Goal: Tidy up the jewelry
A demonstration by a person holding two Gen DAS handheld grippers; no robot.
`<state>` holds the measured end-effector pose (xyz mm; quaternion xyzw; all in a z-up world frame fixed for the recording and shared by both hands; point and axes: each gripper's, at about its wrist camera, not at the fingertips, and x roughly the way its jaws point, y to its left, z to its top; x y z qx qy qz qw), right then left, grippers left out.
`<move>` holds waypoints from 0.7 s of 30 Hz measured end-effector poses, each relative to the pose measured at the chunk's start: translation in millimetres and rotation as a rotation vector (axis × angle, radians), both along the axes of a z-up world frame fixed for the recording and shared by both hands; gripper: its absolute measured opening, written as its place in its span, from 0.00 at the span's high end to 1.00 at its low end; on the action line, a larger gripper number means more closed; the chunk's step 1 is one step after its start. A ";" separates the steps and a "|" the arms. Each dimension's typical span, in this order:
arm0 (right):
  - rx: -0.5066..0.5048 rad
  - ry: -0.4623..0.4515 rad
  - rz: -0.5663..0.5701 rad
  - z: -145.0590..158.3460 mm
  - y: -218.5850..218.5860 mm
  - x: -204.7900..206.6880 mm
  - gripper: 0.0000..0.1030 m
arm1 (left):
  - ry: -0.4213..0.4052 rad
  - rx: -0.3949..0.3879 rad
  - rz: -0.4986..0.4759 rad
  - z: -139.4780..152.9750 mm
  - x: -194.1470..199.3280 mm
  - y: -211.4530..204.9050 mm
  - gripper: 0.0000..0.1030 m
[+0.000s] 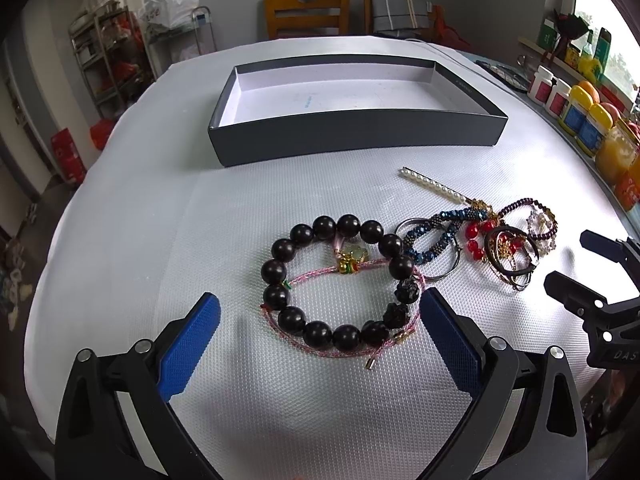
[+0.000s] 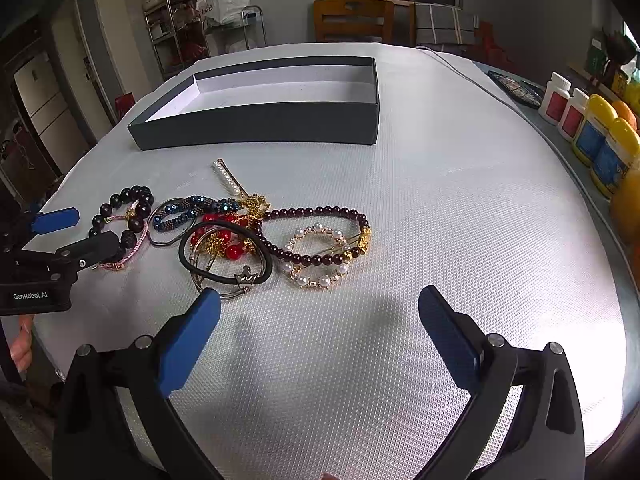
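A bracelet of large black beads (image 1: 276, 272) lies on the white mat with a pink cord bracelet (image 1: 316, 275) across it. My left gripper (image 1: 320, 306) stands open around its near side, not touching. To the right lies a tangle: a blue bead bracelet (image 1: 440, 232), red beads (image 1: 474, 236) and a pearl clip (image 1: 432, 186). My right gripper (image 2: 320, 298) is open just short of a pearl ring bracelet (image 2: 316, 280), a garnet bead strand (image 2: 320, 212) and a black hair tie (image 2: 224, 276). The dark open box (image 1: 360, 136) sits beyond with nothing in it.
Bottles and jars (image 2: 596, 136) line the table's right edge. A thin cable (image 2: 472, 80) runs along the far right of the mat. A wooden chair (image 1: 308, 12) stands behind the table. A hand (image 2: 22, 344) shows at the left edge.
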<state>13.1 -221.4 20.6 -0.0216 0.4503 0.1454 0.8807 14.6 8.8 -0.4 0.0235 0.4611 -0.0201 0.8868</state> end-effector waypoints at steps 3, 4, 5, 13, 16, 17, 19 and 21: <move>0.001 0.003 -0.002 -1.3 -0.7 0.0 0.05 | 0.001 0.003 -0.002 0.4 0.0 -0.4 0.02; 0.003 0.003 -0.003 -1.2 -1.2 0.2 0.05 | -0.004 0.007 -0.003 1.8 0.0 -0.6 0.02; 0.004 0.004 -0.005 -1.0 -1.5 0.3 0.05 | -0.008 0.011 -0.003 2.4 -0.5 -0.9 0.02; 0.007 -0.003 0.000 0.6 -0.5 -0.5 0.05 | -0.006 0.012 0.003 1.6 -1.1 -1.1 0.02; 0.007 -0.005 -0.001 1.2 -1.0 -0.8 0.05 | -0.008 0.010 0.003 1.3 -1.8 -0.8 0.02; 0.007 -0.005 -0.003 1.0 -1.1 -0.7 0.05 | -0.007 0.013 0.004 1.3 -1.4 -0.9 0.02; 0.008 -0.002 -0.006 0.4 -1.6 -0.8 0.05 | -0.006 0.012 0.004 1.3 -1.5 -0.7 0.02; 0.008 0.000 -0.008 0.0 -1.4 -0.8 0.05 | -0.005 0.012 0.004 1.4 -0.8 -0.4 0.02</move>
